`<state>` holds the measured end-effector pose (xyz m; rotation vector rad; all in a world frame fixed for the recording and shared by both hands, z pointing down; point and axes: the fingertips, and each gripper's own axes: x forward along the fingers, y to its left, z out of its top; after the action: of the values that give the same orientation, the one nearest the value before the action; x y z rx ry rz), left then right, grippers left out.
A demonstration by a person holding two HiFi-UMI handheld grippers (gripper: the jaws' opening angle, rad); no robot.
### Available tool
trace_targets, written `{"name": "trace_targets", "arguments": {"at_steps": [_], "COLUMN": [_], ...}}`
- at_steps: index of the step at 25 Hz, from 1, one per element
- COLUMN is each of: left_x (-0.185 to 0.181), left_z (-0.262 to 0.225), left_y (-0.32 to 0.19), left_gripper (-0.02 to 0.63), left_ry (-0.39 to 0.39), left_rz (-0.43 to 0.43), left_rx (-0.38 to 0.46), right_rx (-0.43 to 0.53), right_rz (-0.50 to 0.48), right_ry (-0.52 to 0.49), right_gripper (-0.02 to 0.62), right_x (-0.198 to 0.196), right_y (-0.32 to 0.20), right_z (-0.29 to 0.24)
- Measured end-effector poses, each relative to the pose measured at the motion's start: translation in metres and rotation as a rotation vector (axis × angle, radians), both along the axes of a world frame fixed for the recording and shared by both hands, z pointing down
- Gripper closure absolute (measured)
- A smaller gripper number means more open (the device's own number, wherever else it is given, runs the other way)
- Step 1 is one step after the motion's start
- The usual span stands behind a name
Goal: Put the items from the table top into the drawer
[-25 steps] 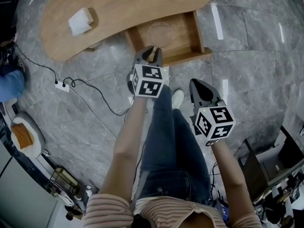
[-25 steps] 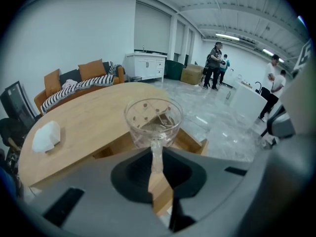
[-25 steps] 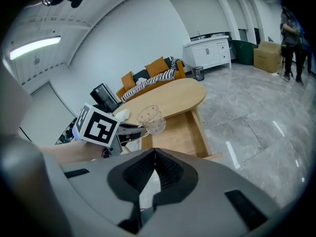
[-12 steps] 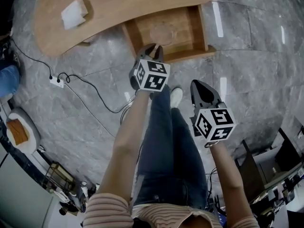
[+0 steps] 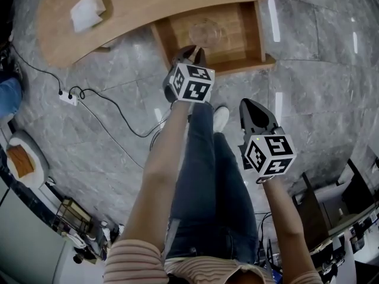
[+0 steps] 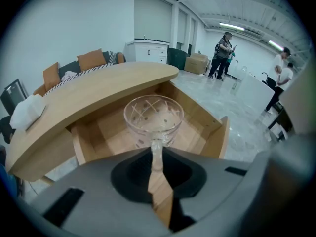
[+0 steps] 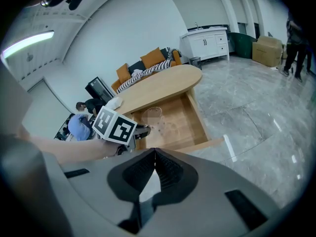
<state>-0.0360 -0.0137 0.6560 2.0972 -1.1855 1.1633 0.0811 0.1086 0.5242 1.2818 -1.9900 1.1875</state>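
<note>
A clear cut-glass stemmed cup [image 6: 153, 115] hangs over the open wooden drawer [image 6: 224, 137], and my left gripper [image 6: 156, 157] is shut on its thin stem. From the head view the glass [image 5: 204, 33] sits just past the left gripper [image 5: 190, 53], above the drawer's [image 5: 260, 28] front part. My right gripper [image 5: 249, 104] is over the grey floor, short of the drawer, shut with nothing in it [image 7: 154, 152]. On the curved wooden table [image 5: 148, 5] lies a white tissue pack [image 5: 86, 10].
The person's jeans and a white shoe [image 5: 220, 120] are between the grippers. A power strip with a black cable [image 5: 65, 97] lies on the marble floor at the left. Beyond the table are a sofa [image 6: 74, 65] and standing people [image 6: 222, 48].
My left gripper has carried the glass down and forward, so it now hangs over the drawer's inside. The right gripper has sunk a little and stays shut.
</note>
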Motion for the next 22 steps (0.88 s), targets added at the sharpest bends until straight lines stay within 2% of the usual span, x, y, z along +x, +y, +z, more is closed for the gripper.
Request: {"name": "trace_targets", "arguments": {"at_steps": [12, 22], "left_x": [0.003, 0.004], "left_z": [0.011, 0.015], "left_y": [-0.018, -0.029], "left_gripper": [0.56, 0.56], "left_ry": [0.01, 0.026], "left_rz": [-0.007, -0.014], "left_rx": [-0.014, -0.019], "right_rx": [-0.007, 0.001], "right_rz": [-0.016, -0.03], "right_ry": [0.016, 0.042], "right_gripper": [0.586, 0.586], "right_x": [-0.01, -0.023], "right_y": [-0.018, -0.058], "right_z": [0.015, 0.028]}}
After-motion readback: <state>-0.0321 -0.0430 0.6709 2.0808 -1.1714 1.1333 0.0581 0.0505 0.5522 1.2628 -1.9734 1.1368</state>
